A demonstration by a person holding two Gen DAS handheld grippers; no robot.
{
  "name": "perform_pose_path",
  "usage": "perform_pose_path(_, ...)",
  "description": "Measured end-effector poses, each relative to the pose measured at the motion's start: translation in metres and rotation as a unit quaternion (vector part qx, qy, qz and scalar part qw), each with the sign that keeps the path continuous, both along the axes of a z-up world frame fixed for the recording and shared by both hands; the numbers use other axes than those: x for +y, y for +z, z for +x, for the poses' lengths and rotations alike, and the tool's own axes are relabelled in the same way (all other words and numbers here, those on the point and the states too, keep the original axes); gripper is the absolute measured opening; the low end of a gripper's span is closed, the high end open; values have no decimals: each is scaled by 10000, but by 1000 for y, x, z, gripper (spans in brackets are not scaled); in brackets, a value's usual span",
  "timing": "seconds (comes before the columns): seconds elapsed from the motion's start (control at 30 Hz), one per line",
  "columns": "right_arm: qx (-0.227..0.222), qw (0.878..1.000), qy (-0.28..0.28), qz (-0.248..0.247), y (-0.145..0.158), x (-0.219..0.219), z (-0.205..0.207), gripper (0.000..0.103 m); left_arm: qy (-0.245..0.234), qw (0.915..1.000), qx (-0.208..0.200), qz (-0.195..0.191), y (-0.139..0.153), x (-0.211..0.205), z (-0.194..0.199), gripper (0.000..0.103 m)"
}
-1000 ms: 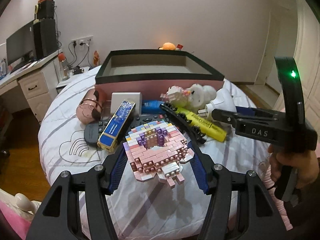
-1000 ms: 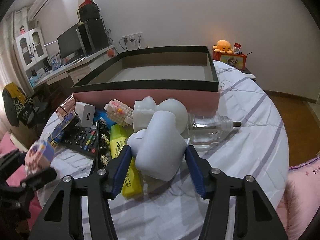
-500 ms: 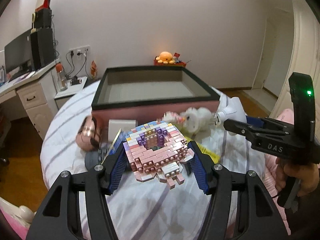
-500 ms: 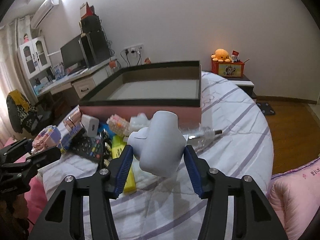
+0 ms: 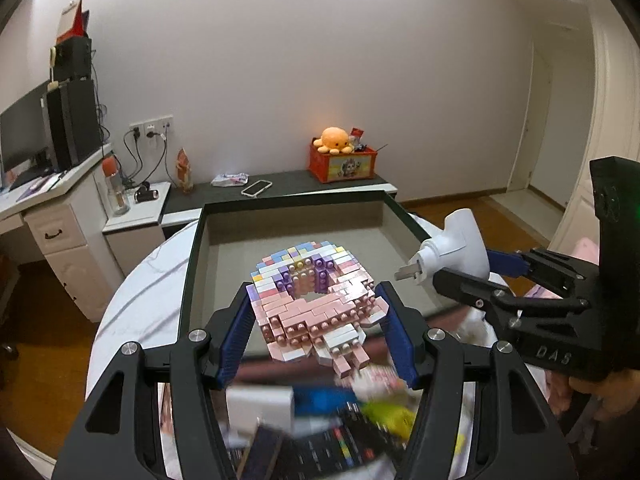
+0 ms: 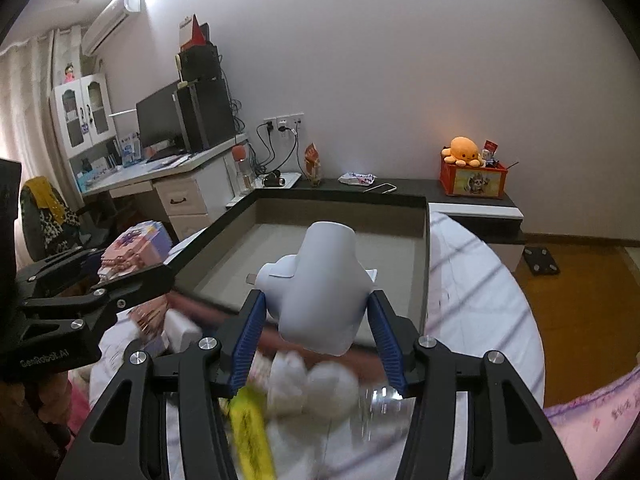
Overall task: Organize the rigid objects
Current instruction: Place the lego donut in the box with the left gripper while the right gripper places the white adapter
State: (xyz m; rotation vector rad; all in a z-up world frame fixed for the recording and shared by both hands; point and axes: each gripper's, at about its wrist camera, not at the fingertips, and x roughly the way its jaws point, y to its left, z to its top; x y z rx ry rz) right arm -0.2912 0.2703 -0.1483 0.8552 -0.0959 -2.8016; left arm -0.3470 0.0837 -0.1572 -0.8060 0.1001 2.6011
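Both fisheye views show dim, warm indoor lighting, brightest at the upper left near the air conditioner [image 6: 114,14], with strong barrel distortion and black vignetting at the corners, sharp focus on the back wall, and heavy motion blur over the items along the lower edge.

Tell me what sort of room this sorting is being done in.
Most likely a bedroom with a study corner: a quilted bed under the sorting box, a white desk carrying a computer monitor, and a wall air conditioner.
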Motion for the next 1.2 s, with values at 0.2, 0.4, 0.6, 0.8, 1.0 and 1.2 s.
perform_pose_path(0.2,-349,9993,44,99,-6,-5,-55,54,153,9993,-333,-117,-18,10,-56,61)
perform_pose_path(0.4,-774,9969,49,159,-28,-5,-85,54,296,9951,-855,-400,-53,16,-85,61)
perform_pose_path(0.6,-987,9951,99,44,-42,-7,-97,55,506,9938,-826,-540,-60,16,-85,78)
perform_pose_path(0.8,-739,9972,0,-82,-35,-4,-87,77,824,9935,-747,-228,-49,-2,-72,95)
perform_pose_path(1.0,-324,9993,-180,-84,-16,-4,-55,82,993,9944,-362,71,-24,-22,-32,103)
perform_pose_path(1.2,57,9992,-371,-110,4,-3,-11,82,1113,9934,-54,276,-4,-41,14,103)
